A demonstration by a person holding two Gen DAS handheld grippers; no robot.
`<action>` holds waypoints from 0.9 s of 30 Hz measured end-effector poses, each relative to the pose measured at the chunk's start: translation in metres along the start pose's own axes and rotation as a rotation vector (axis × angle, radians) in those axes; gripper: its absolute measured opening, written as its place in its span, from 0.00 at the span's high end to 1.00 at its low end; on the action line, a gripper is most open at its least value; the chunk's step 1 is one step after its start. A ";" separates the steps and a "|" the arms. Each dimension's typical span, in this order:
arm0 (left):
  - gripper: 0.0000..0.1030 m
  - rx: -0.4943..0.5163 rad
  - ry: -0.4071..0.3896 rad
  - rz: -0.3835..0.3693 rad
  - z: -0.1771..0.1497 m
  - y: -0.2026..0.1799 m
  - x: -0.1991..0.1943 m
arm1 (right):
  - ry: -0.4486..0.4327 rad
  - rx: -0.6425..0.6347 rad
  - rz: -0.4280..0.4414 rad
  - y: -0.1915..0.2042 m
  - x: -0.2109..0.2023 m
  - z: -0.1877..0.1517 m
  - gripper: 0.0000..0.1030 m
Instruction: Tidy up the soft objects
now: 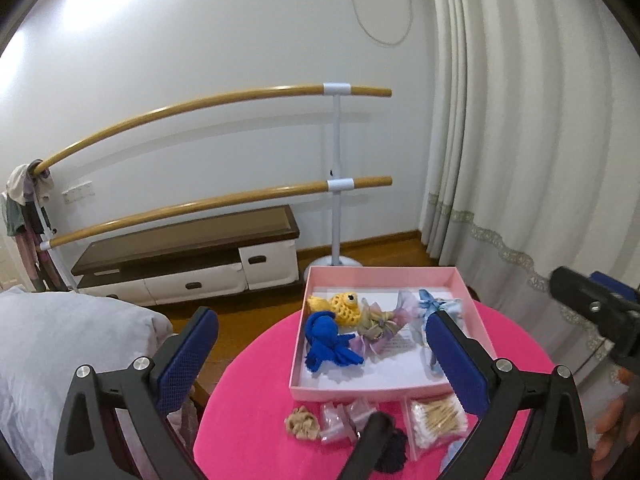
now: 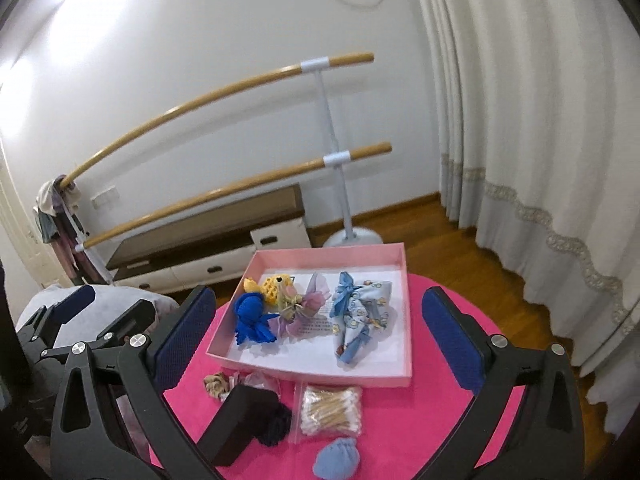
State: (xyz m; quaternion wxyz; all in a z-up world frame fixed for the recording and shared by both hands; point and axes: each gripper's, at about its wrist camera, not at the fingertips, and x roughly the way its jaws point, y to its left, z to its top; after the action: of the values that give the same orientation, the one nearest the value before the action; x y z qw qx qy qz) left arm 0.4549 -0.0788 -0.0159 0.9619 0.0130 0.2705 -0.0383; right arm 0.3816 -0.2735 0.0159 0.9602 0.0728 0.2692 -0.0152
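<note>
Both tools, left tool (image 1: 320, 348) and right tool (image 2: 318, 320), gape wide, empty, above the pink tabletop (image 2: 448, 404). Four soft toys fill the pink box (image 2: 320, 254); only the right view shows the light-blue pouch (image 2: 336, 460).

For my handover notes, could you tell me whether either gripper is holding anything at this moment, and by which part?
Nothing is held. The left gripper and right gripper both stand wide open above the pink box, with nothing between their pads.
</note>
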 end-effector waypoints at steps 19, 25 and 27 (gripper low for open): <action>0.00 -0.048 -0.052 0.007 -0.077 0.014 -0.119 | -0.086 -0.016 -0.105 -0.003 -0.100 -0.076 0.00; 0.00 -0.061 -0.026 0.010 -0.088 0.016 -0.140 | -0.076 -0.019 -0.091 0.003 -0.109 -0.092 0.00; 0.00 -0.067 -0.025 0.017 -0.089 0.019 -0.147 | -0.075 -0.018 -0.085 0.005 -0.111 -0.095 0.00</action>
State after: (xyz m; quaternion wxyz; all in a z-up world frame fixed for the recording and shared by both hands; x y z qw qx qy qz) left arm 0.2852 -0.0464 -0.0154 0.9654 -0.0174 0.2594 -0.0213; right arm 0.2380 -0.2560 -0.0060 0.9687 0.0520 0.2361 -0.0563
